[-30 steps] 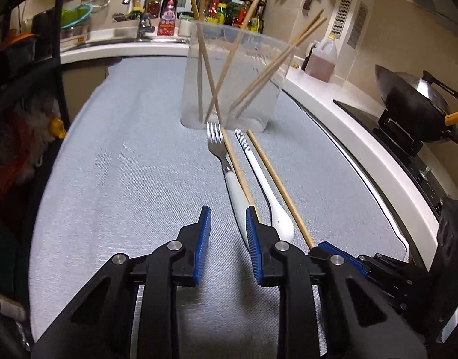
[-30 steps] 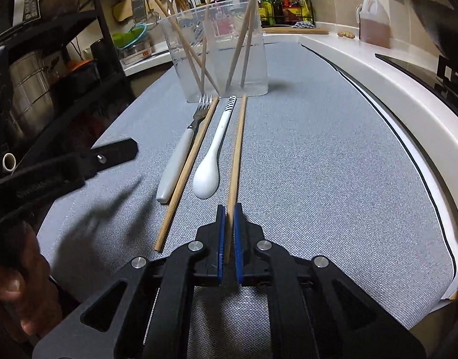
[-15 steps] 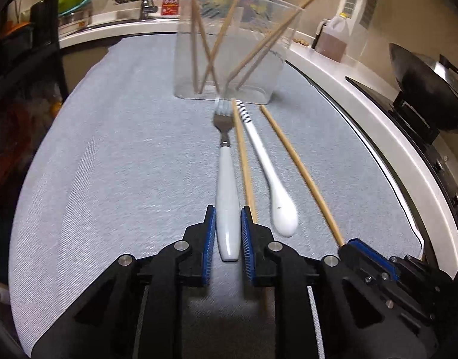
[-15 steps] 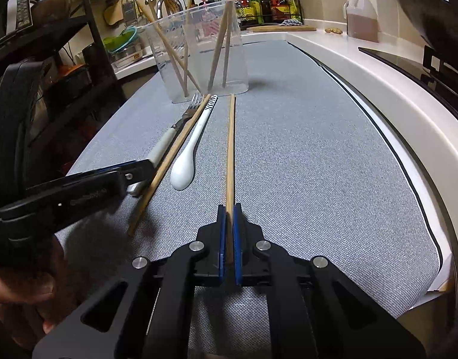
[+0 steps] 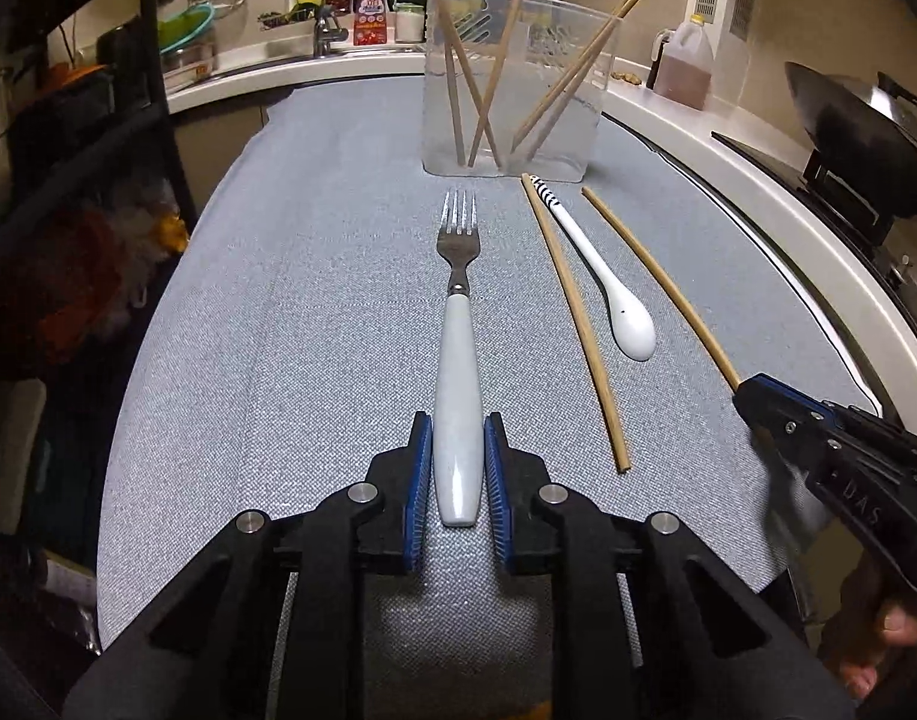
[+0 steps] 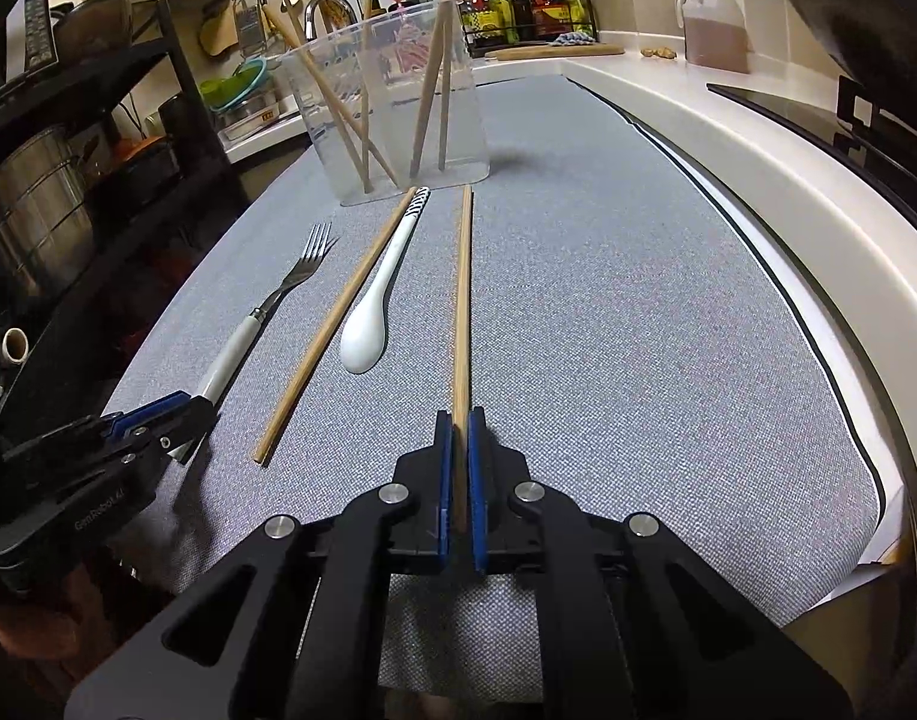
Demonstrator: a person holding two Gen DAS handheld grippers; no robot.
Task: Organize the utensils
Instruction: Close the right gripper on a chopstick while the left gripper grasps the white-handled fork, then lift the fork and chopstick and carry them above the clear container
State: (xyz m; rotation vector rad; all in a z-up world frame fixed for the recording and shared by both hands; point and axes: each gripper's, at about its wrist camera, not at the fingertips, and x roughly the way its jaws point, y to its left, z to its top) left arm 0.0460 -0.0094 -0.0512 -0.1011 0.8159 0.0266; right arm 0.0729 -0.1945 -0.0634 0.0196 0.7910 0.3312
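Note:
A fork [image 5: 458,360] with a white handle lies on the grey mat [image 5: 266,312], tines toward a clear plastic container [image 5: 512,84] that holds several chopsticks. My left gripper [image 5: 457,426] is shut on the end of the fork's handle. To its right lie a loose chopstick [image 5: 572,312] and a white spoon [image 5: 602,276] with a striped handle tip. My right gripper [image 6: 461,420] is shut on the near end of another chopstick [image 6: 463,300], which points at the container [image 6: 392,102]. The left gripper [image 6: 182,411] shows at the lower left of the right wrist view.
The mat covers a white counter whose curved edge [image 6: 818,222] runs along the right. A wok [image 5: 848,114] sits on the stove at the far right, with an oil jug [image 5: 686,60] behind. A black shelf rack [image 6: 98,138] stands at the left, a sink tap [image 5: 314,6] at the back.
My left gripper came forward over the fork's handle and closed on it. The fork has shifted left, away from the loose chopstick. The right gripper kept hold of its chopstick.

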